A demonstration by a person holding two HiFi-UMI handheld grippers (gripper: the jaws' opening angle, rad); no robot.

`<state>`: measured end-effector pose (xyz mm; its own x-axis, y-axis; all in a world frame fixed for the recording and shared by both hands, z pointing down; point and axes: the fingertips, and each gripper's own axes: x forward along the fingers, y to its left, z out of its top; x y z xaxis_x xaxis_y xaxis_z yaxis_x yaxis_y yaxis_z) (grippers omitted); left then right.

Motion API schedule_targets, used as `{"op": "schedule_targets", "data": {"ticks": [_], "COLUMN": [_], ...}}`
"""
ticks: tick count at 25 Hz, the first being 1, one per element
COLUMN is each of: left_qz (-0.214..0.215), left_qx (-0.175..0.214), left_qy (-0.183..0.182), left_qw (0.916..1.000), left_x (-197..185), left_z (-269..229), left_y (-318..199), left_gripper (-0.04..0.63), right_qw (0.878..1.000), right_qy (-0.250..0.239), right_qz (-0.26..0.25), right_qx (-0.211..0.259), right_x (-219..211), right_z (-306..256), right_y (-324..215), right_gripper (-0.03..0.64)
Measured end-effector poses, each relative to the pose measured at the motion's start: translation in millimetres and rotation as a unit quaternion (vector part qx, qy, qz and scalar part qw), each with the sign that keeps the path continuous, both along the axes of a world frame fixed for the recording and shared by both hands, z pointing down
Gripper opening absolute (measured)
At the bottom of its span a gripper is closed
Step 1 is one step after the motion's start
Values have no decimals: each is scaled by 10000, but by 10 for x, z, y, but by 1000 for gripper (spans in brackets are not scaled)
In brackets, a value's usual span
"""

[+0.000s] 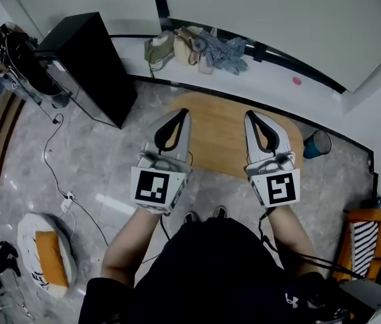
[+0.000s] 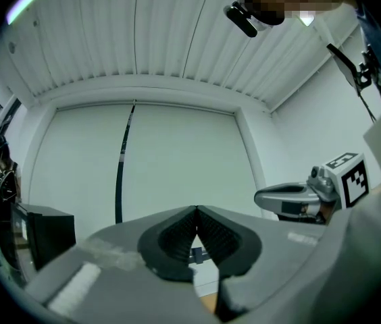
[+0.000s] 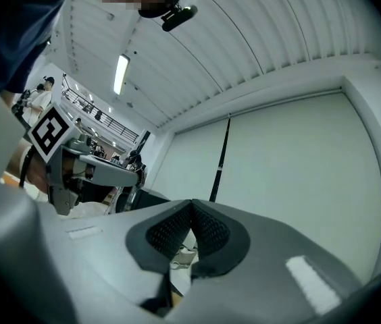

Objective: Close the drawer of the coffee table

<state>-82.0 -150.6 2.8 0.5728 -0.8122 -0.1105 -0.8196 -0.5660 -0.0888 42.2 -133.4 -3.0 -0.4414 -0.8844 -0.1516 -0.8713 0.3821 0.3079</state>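
Observation:
The coffee table is a light wooden oval top seen from above in the head view; its drawer does not show in any view. Both grippers are held level above the table, side by side, pointing at the far wall. The left gripper is shut with nothing in it; its ribbed pads meet at the tips of the left gripper. The right gripper is also shut and empty, and in its own view the right gripper faces the white wall. Each gripper view shows the other gripper off to one side.
A black cabinet stands left of the table. A blue cup sits on the floor at the table's right end. Bags and shoes lie along the far wall. A cable crosses the floor at left, and an orange chair stands at right.

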Motion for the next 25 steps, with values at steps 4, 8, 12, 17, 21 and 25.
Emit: {"op": "schedule_targets", "data": {"ticks": [4, 8, 12, 17, 21, 25], "left_qz": [-86, -66, -46, -6, -11, -37], "left_qx": [-27, -70, -108, -96, -66, -86], "left_qy": [55, 104, 103, 80, 95, 108], "left_qw": [9999, 9999, 9999, 9999, 9999, 9999], "left_x": [-63, -104, -109, -105, -129, -131], "left_z": [-21, -9, 8, 2, -17, -28], "left_y": [43, 99, 124, 141, 157, 135], "left_gripper": [3, 3, 3, 3, 3, 3], "right_qw": [9999, 9998, 9997, 9996, 9996, 9995], "right_qy": [-62, -134, -164, -221, -220, -215], "right_qz": [41, 26, 30, -13, -66, -93], "right_qx": [-132, -147, -168, -172, -180, -195], "right_x": [6, -6, -4, -28, -60, -64], "right_z": [26, 51, 50, 31, 16, -7], "right_y": [33, 106, 122, 109, 127, 114], "right_gripper": [2, 2, 2, 2, 2, 0]}}
